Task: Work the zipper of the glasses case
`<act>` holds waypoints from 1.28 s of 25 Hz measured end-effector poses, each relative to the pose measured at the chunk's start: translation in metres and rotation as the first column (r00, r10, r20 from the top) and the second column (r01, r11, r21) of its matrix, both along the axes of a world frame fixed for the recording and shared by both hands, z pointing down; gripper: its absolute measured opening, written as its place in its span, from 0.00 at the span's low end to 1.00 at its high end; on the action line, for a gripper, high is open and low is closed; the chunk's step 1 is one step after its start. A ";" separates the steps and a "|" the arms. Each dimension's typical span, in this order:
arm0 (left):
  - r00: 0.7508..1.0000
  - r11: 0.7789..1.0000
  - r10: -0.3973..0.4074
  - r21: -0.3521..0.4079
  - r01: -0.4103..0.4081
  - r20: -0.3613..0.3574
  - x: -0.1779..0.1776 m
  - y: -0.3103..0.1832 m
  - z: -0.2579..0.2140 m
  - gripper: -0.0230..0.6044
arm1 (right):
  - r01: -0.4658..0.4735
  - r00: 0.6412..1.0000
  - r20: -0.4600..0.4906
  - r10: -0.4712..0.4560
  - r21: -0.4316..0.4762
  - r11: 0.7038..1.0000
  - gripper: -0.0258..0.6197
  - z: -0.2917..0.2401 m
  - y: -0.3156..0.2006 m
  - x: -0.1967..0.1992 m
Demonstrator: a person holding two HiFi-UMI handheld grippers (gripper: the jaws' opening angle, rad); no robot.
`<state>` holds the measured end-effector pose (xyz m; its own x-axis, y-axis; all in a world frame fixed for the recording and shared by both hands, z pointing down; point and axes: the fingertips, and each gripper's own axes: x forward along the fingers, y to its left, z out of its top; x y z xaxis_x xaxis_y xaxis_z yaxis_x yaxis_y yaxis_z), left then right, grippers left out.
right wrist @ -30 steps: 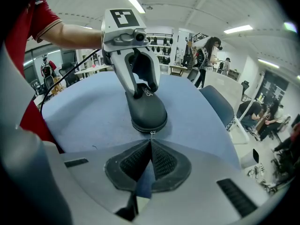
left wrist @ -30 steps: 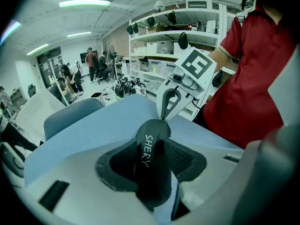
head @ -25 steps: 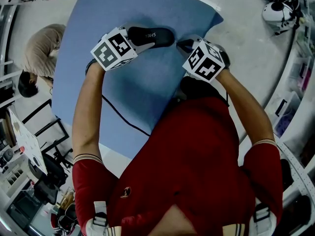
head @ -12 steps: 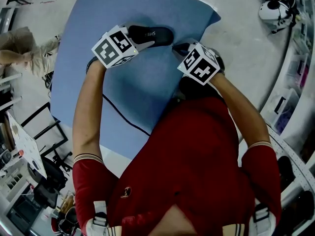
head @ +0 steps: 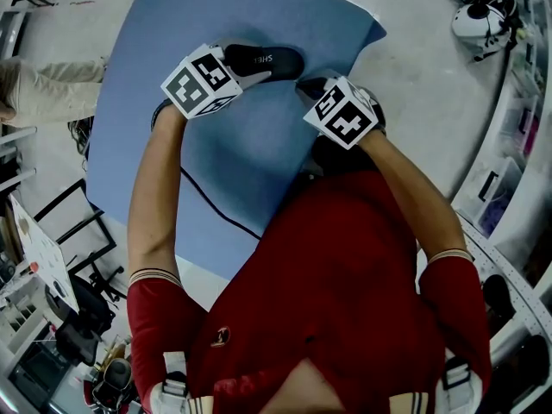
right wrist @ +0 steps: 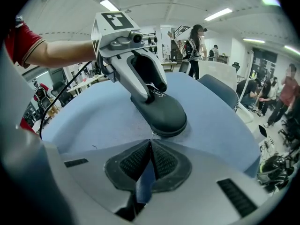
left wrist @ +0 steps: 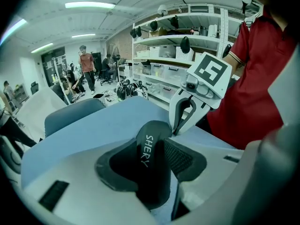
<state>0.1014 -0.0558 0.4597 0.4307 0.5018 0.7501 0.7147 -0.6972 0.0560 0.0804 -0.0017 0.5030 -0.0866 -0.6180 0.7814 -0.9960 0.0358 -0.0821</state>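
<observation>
A black glasses case (head: 269, 59) marked SHERY lies on the blue table (head: 241, 162). My left gripper (head: 245, 69) is shut on the case's left end; in the left gripper view the case (left wrist: 149, 144) stands clamped between the pads (left wrist: 180, 158). My right gripper (head: 304, 84) is at the case's right end. In the right gripper view its jaws meet at the tips (right wrist: 150, 141), right at the small metal zipper pull (right wrist: 152, 134) that hangs off the case's near end (right wrist: 161, 114). The left gripper (right wrist: 150, 95) shows there gripping the far end.
A thin black cable (head: 216, 205) runs across the table near the person's left arm. The table's right edge (head: 379, 33) is close behind the right gripper. Shelving (left wrist: 187, 55), chairs (right wrist: 215, 90) and several people stand around the room.
My right gripper has shifted a little left, closer to the case's end, and rolled slightly. The left gripper and case have stayed put. A person at the far left has moved away.
</observation>
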 end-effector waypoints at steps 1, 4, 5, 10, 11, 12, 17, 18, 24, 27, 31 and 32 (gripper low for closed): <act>1.000 1.000 -0.004 -0.001 0.004 -0.002 0.000 0.000 0.000 0.30 | -0.001 1.000 0.008 0.001 0.004 1.000 0.04 0.000 0.000 -0.001; 1.000 1.000 -0.012 0.002 0.012 -0.003 -0.001 -0.001 -0.001 0.30 | -0.008 0.999 0.041 0.008 0.016 1.000 0.05 -0.001 -0.002 -0.003; 1.000 1.000 -0.015 0.005 0.015 -0.003 -0.001 -0.001 -0.001 0.30 | -0.009 0.999 0.041 0.008 0.016 1.000 0.05 -0.001 -0.002 -0.003; 1.000 0.999 -0.016 0.030 0.017 -0.027 -0.004 0.003 -0.002 0.30 | 0.002 1.000 -0.019 -0.002 0.011 1.000 0.04 0.001 0.001 0.003; 0.999 0.999 -0.020 0.028 0.021 -0.035 -0.004 0.003 -0.002 0.30 | 0.001 0.999 -0.036 -0.001 0.009 1.000 0.05 0.002 0.002 0.005; 0.999 0.999 -0.030 0.023 0.031 -0.043 -0.004 0.002 -0.002 0.30 | 0.000 0.999 -0.050 0.000 0.007 1.000 0.05 0.003 0.002 0.008; 0.993 0.995 -0.094 0.029 0.096 -0.077 -0.003 0.002 -0.006 0.30 | 0.000 0.998 -0.059 0.001 0.015 1.000 0.14 -0.002 0.010 0.026; 0.992 0.994 -0.098 0.037 0.101 -0.081 -0.003 0.005 -0.006 0.31 | -0.003 0.998 -0.060 0.004 0.023 1.000 0.16 -0.005 0.014 0.031; 0.977 0.984 -0.170 0.033 0.176 -0.131 -0.005 -0.002 -0.018 0.32 | 0.017 0.996 -0.092 -0.007 0.108 0.994 0.20 -0.041 0.006 0.054; 0.954 0.968 -0.246 0.006 0.251 -0.173 -0.007 -0.012 -0.028 0.32 | 0.065 0.993 -0.107 -0.048 0.160 0.985 0.20 -0.061 -0.010 0.059; 0.891 0.920 -0.389 -0.048 0.389 -0.234 -0.012 -0.031 -0.049 0.32 | 0.121 0.989 -0.115 -0.095 0.248 0.961 0.20 -0.090 -0.038 0.061; 0.868 0.902 -0.429 -0.069 0.426 -0.248 -0.014 -0.036 -0.054 0.32 | 0.134 0.988 -0.115 -0.106 0.272 0.953 0.20 -0.096 -0.046 0.061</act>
